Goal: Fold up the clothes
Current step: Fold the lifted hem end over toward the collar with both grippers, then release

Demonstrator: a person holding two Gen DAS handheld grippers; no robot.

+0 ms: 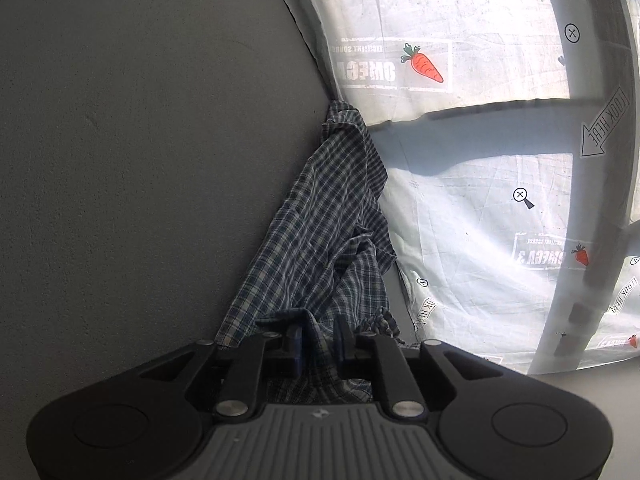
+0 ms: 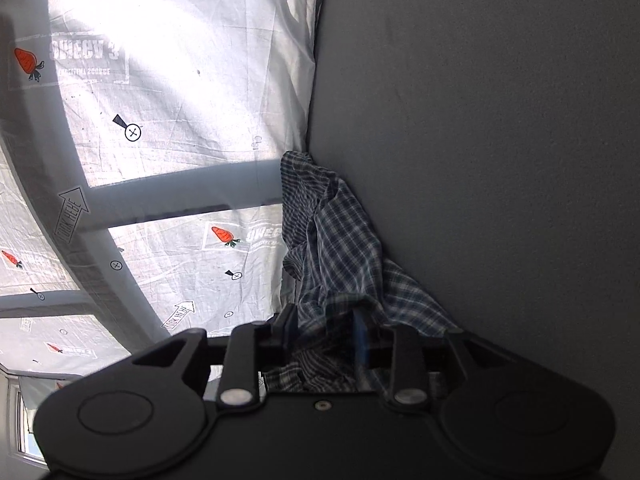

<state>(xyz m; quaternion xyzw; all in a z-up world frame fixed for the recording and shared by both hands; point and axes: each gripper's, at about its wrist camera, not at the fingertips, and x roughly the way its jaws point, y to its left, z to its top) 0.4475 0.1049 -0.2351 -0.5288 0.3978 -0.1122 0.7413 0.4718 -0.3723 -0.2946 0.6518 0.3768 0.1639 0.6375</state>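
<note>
Grey, matte and faintly grainy, the flat surface (image 1: 140, 160) filled the left of your left wrist view, meeting a thin white printed sheet (image 1: 460, 208) with carrots and arrows, backlit and crossed by frame shadows. Between them the blue-and-white checked garment (image 1: 324, 220) ran in soft crumpled folds from far to near. Your left gripper (image 1: 318, 346) was clamped on its near edge; your right gripper (image 2: 326, 332) likewise pinched bunched checked cloth, both pointing forward along it.

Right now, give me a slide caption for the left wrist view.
Left gripper pinching a bunched blue plaid shirt between a grey wall and a sunlit printed curtain.
</note>
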